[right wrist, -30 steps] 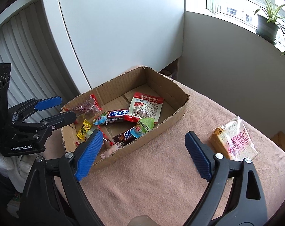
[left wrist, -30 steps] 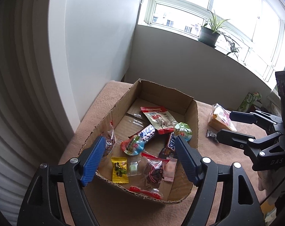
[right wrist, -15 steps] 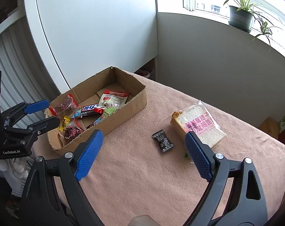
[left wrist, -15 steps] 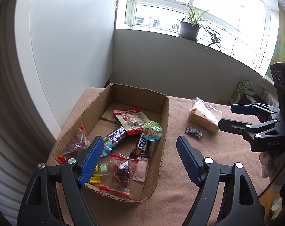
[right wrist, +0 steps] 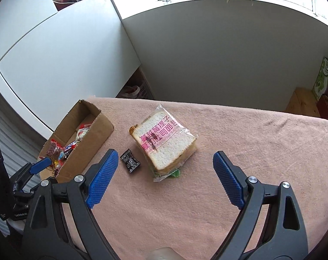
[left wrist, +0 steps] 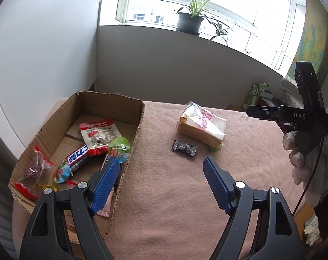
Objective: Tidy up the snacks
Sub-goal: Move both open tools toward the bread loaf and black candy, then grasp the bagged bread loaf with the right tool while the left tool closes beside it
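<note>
The right hand-held gripper is hovering with its jaws standing wide and empty above the cloth-covered surface. Just ahead, at about eleven o'clock, the small black candy is lying beside its left finger. The bagged sandwich is sitting at twelve o'clock, one corner pointing at the gripper. The left hand-held gripper, also wide and empty, is farther off. The cardboard box is waiting at ten o'clock.

Black left gripper, right gripper: ribbed blue pads, silver screws; white glove
</note>
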{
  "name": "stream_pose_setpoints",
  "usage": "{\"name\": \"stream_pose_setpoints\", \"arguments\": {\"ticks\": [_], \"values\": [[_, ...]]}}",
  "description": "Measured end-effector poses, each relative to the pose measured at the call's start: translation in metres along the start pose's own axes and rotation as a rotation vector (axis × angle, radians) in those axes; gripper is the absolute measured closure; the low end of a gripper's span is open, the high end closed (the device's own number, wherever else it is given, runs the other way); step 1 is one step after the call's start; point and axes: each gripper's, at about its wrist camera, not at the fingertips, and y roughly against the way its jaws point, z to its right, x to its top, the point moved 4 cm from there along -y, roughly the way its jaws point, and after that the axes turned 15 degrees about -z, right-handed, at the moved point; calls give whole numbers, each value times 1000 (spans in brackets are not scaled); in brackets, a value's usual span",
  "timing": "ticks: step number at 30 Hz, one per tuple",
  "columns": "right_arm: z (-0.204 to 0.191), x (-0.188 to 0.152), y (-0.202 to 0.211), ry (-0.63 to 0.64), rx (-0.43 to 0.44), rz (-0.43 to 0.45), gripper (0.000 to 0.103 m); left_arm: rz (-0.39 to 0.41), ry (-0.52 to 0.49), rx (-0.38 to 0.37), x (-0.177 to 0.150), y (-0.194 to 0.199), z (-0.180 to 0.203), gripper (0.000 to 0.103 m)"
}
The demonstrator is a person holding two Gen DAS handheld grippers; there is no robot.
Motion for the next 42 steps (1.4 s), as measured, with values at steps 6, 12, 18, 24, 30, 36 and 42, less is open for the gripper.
{"name": "stream_pose_setpoints", "arguments": {"ticks": [6, 12, 18, 24, 30, 36, 42], "values": [[14, 17, -19, -11, 35, -32, 12, -32, -23, -61, 13, -24, 25, 23], [11, 34, -48, 23, 48, -90, 12, -66, 11, -145, 32, -51, 37, 23], [16, 44, -76, 26, 60, -128, 12, -106, 25, -160, 45, -79, 43, 23], [24, 53, -95, -8, 114, -156, 12, -157, 46, -189, 52, -106, 42, 23], [24, 54, -109, -9, 159, -194, 17, -189, 62, -218, 61, -124, 44, 23], [27, 48, -108, -19, 204, -213, 37, -219, 80, -257, 62, -138, 45, 26], [22, 35, -102, -8, 213, -220, 48, -213, 34, -258, 60, -138, 56, 50]]}}
